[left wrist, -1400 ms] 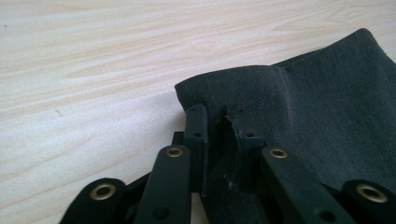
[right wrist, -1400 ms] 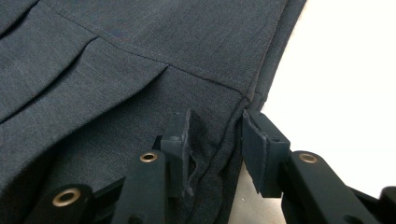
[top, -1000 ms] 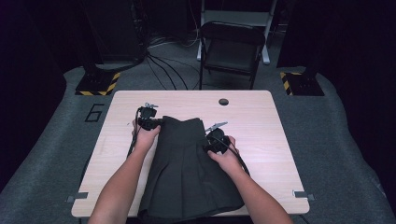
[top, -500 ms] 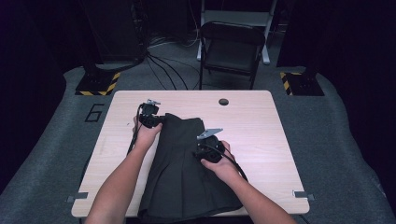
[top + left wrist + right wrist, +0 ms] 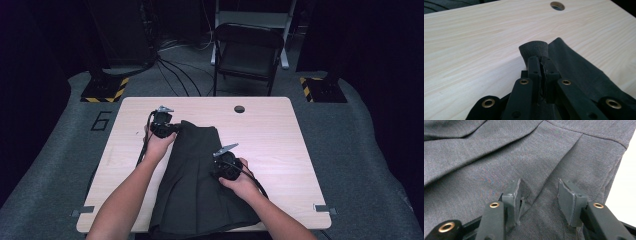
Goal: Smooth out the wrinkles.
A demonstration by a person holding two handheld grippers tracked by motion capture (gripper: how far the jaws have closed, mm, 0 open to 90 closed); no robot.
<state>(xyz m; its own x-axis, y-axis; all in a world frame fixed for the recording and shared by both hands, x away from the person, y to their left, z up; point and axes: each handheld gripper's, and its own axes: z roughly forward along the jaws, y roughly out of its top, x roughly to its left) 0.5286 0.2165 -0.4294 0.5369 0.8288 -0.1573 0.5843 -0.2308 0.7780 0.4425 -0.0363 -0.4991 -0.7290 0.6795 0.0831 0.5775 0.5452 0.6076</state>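
Two grippers work on a dark grey pleated skirt that lies spread on the light wooden table, its hem at the table's near edge. The left gripper has its jaws clamped together on the far left corner of the skirt's waistband. The right gripper rests on the fabric near the skirt's right edge, jaws apart, a raised fold between them, the pads not pressing it.

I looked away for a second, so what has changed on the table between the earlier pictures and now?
The right gripper slid from the dark grey pleated skirt's right edge inward over its middle, jaws open above the cloth. The left gripper stayed clamped on the skirt's top corner; the pale wooden table is unchanged.
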